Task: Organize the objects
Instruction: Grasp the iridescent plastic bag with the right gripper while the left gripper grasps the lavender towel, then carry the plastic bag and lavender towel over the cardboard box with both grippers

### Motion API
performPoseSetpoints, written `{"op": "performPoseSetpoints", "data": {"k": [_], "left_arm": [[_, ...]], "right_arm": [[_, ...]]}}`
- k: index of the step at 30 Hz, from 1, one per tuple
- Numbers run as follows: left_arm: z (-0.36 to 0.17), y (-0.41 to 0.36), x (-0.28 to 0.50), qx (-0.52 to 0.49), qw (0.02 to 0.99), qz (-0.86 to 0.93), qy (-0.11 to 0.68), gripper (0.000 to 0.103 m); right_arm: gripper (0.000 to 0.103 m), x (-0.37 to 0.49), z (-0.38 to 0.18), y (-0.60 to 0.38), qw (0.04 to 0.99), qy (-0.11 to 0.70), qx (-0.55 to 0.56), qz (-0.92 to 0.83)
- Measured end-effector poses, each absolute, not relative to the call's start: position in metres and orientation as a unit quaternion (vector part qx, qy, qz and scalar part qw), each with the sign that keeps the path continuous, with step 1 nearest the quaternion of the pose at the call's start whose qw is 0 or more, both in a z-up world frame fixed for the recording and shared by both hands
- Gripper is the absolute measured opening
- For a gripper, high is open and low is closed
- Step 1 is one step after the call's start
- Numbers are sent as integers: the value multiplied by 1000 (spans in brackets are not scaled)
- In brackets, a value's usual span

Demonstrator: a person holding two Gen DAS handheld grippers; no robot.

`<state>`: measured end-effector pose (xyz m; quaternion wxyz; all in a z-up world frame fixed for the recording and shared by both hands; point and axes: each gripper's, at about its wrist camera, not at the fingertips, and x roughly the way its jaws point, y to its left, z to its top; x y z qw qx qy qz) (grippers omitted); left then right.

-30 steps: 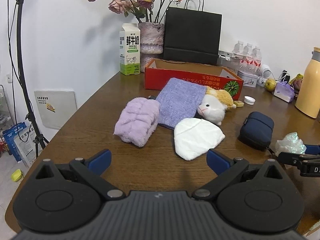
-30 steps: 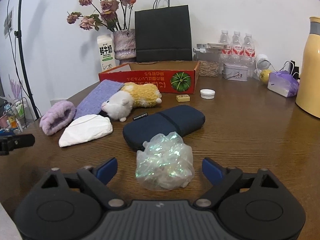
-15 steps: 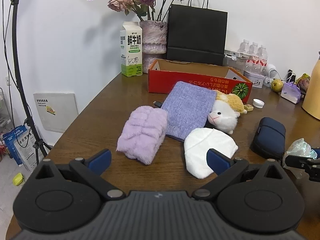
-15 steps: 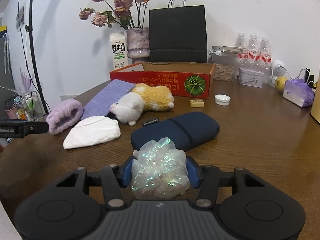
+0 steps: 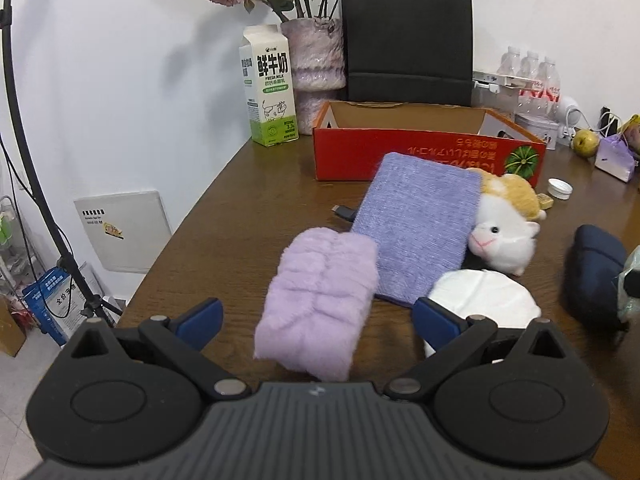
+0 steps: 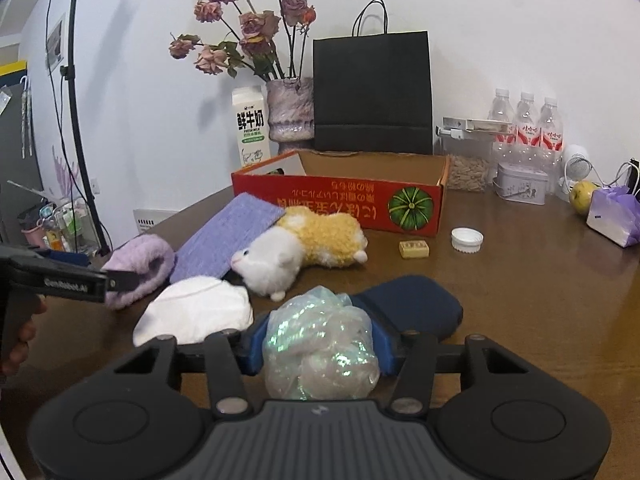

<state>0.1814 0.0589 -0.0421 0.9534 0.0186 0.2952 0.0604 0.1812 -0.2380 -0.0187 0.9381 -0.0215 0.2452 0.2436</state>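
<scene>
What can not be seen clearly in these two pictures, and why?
- Floor of the red cardboard box: both views, hidden by its own front wall.
- Dark blue zipped pouch: left wrist view, blurred and partly behind the iridescent crumpled plastic bag; in the right wrist view the bag covers its near end.
- Small black object: left wrist view, mostly under the flat purple knitted cloth.
- Labels of the three clear water bottles: too small.

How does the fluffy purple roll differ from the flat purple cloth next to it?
The fluffy purple roll is pale lilac, thick and plush, bundled into a ridged lump. The flat purple cloth is a deeper violet, thin and finely woven, lying spread as a rectangle. The roll lies between the open left gripper's fingers; the cloth lies farther off, by the red box. Both are soft purple fabrics on the table.
</scene>
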Motion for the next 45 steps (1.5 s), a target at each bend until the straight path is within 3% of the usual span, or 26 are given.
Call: {"op": "performPoseSetpoints", "data": {"k": [4, 10, 13, 16, 27, 45], "left_arm": [[-46, 64, 196, 13, 950, 56, 307, 102], [-58, 64, 212, 8, 942, 42, 332, 91], [-61, 62, 216, 8, 940, 35, 340, 74], [-61, 62, 215, 4, 941, 29, 338, 50], [-52, 58, 203, 1, 947, 29, 320, 41], [-20, 34, 170, -7, 961, 8, 277, 40]], "right_arm": [[50, 193, -18, -235, 939, 241, -18, 245], [50, 208, -20, -229, 939, 241, -16, 246], [50, 211, -22, -229, 938, 243, -14, 247], [50, 213, -24, -230, 937, 245, -11, 248], [49, 209, -22, -230, 937, 238, -14, 256], [47, 193, -9, -225, 936, 222, -17, 272]]}}
